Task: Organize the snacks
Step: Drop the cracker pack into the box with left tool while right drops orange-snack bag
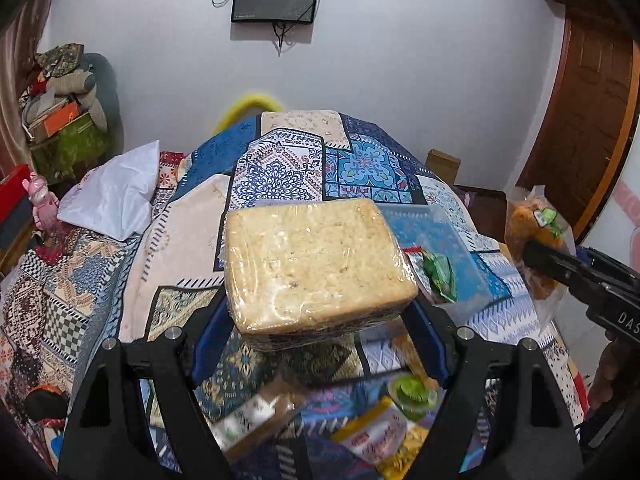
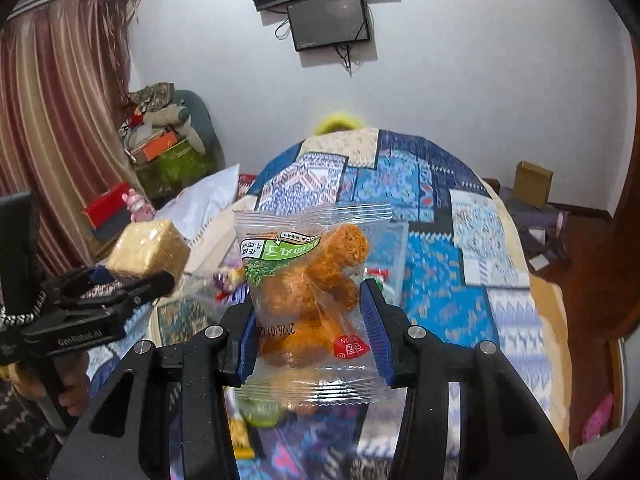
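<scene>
Presently we find the left gripper [image 1: 320, 320] clamped on a pale, film-wrapped crumbly block [image 1: 318, 266] and the right gripper [image 2: 310, 324] clamped on a clear, slippery pouch of orange snacks [image 2: 310, 280], both light, fragile, held mid-body above the patterned tablecloth [image 1: 280, 168].

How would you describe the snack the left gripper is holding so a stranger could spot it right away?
Start at the table under the blue patchwork-patterned tablecloth. Above it, the left gripper grips a pale beige rectangular block wrapped in clear film between its blue jaws. Unlike the orange snack in a clear green-labelled packet in the right gripper, it is plain, boxy and has no visible label.
</scene>
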The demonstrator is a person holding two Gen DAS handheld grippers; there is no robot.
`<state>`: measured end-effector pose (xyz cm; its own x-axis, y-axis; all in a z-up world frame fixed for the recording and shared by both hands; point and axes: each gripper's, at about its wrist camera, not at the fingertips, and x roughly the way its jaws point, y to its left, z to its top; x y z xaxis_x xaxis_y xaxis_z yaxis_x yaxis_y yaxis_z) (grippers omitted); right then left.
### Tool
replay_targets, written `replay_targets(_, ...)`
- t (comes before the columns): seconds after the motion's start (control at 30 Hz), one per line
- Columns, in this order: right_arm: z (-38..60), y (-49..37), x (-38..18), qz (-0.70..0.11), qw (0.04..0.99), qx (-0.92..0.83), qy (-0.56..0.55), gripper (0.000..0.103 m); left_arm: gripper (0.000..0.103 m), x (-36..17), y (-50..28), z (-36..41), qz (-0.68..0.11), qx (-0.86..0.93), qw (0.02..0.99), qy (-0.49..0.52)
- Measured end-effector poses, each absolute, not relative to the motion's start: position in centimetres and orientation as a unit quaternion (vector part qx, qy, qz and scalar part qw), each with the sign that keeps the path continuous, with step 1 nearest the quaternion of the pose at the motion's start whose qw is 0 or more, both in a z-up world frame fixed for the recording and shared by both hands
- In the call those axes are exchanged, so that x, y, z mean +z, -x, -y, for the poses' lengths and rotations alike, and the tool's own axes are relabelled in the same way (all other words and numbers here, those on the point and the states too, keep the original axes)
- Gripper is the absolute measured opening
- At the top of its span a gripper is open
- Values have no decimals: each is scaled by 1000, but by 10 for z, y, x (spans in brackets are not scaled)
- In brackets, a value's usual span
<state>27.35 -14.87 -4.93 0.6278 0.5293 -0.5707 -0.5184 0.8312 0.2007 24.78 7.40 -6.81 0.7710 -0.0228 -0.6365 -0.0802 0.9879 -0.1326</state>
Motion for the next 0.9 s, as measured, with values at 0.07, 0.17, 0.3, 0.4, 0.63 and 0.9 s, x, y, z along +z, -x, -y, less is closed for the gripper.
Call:
replay_targets(0.07, 142, -281, -48, -317, 903, 290, -5, 43, 80, -72, -259, -76, -339, 14, 938, 75)
replay_targets(0.17, 133, -293, -50, -319, 902, 292, -4, 43, 80, -80, -276, -78, -347, 16, 935, 72)
replay_targets(0.3, 123, -310, -63, -332, 897, 291, -9, 43, 80, -97, -296, -80, -364, 15, 928, 74)
replay_targets(0.4, 118, -323, -76, -347, 893, 286, -15, 43, 80, -111, -311, -79, -376, 16, 924, 68)
replay_targets(0.63, 107, -346, -106, -383, 883, 272, -9, 43, 80, -130, -332, -79, -392, 26, 917, 68)
replay_targets(0.9, 111, -341, -108, -388, 883, 264, -8, 59, 86, -128, -332, -82, -394, 35, 916, 70)
